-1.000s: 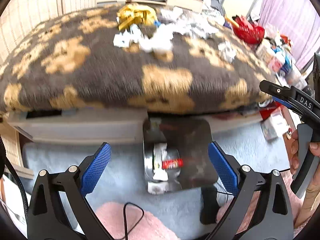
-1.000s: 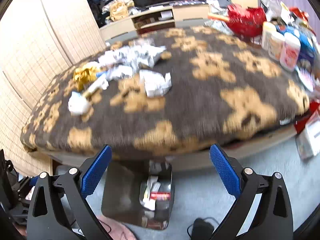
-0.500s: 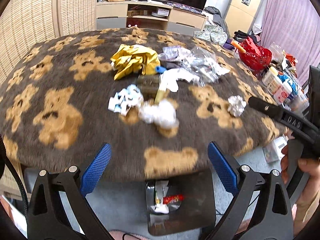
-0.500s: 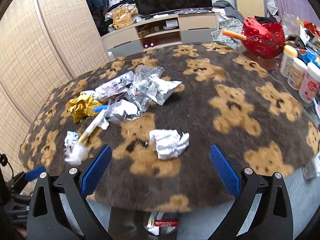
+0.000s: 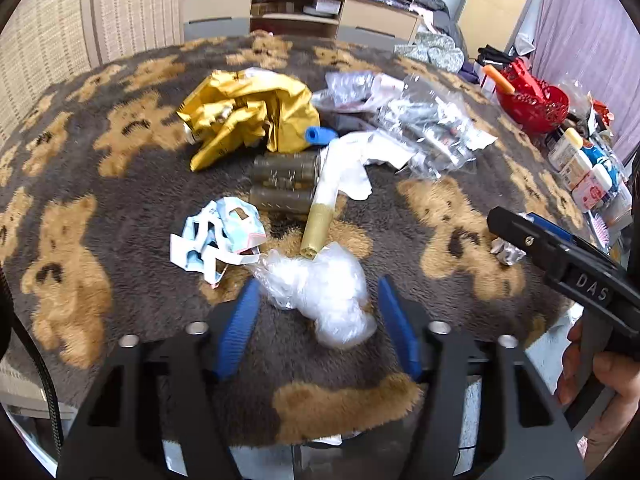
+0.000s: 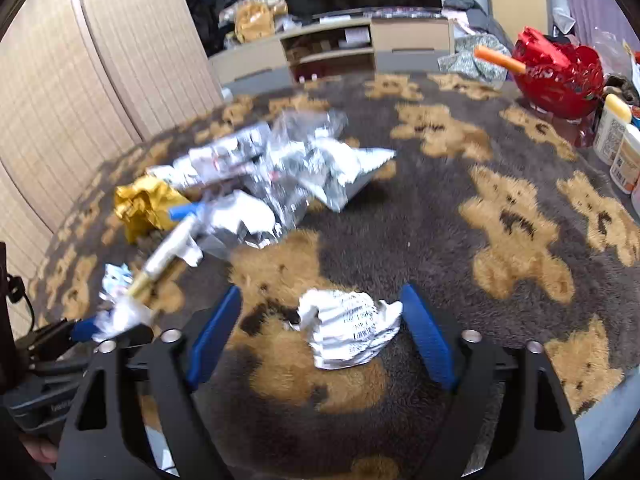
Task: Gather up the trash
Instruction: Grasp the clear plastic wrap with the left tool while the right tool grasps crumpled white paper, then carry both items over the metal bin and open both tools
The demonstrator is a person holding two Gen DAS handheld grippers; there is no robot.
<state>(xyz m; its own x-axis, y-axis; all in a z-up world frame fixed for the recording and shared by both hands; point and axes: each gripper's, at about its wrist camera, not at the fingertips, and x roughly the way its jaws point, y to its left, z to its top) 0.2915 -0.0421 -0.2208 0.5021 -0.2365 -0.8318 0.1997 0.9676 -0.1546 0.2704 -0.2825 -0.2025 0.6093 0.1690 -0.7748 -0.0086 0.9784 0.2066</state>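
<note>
Right now both grippers are hovering low over the bear-patterned blanket [image 5: 120, 184], fingers pointing forward across the table. Spread wide, the left gripper [image 5: 320, 328] is straddling a wad of clear plastic [image 5: 320, 292] without pinching it; a torn white-and-blue wrapper [image 5: 218, 236] is lying just beside it, with a gold foil bag [image 5: 248, 116] farther back. Equally released, the right gripper [image 6: 322, 328] is flanking a crumpled white paper ball [image 6: 348, 330], its blue pads standing apart from the paper. A red basket [image 6: 560, 76] is sitting at the far right edge, and the person's right hand [image 5: 600, 384] is gripping that tool's handle
</note>
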